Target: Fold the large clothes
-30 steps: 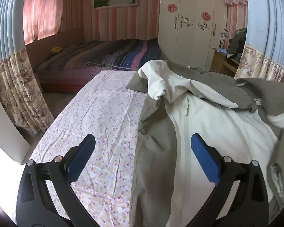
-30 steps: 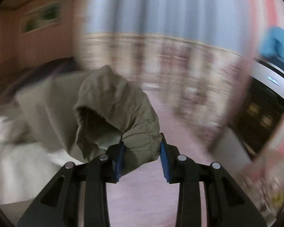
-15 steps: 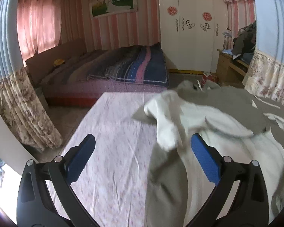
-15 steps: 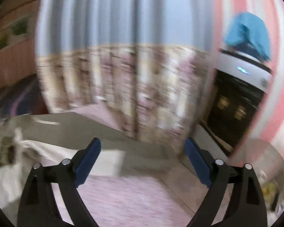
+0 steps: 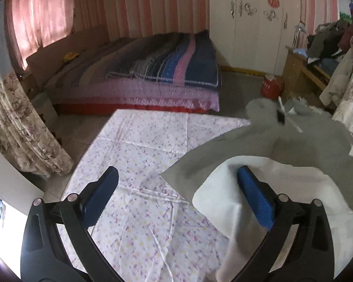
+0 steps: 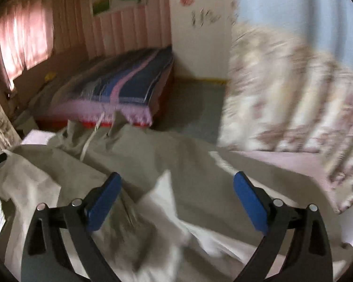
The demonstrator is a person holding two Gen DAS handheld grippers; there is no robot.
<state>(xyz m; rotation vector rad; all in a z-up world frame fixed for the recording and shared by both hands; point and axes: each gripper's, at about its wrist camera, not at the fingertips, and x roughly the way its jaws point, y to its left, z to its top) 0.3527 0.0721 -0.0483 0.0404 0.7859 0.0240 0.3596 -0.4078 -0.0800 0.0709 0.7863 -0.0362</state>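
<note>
Floral sheet (image 5: 138, 155) fills lower left; jacket (image 5: 282, 150) lies right, under released left gripper (image 5: 178, 197) and released right gripper (image 6: 176, 199).

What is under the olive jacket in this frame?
The olive jacket lies on a floral sheet, which shows bare to its left. The jacket's white lining is turned up. Anything beneath the sheet is covered.

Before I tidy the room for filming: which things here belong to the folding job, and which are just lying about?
For the job:
- jacket
- flowered sheet under it
- left gripper and right gripper, both open

Lying about:
- bed
- red tub
- clothes heap on the desk
</note>
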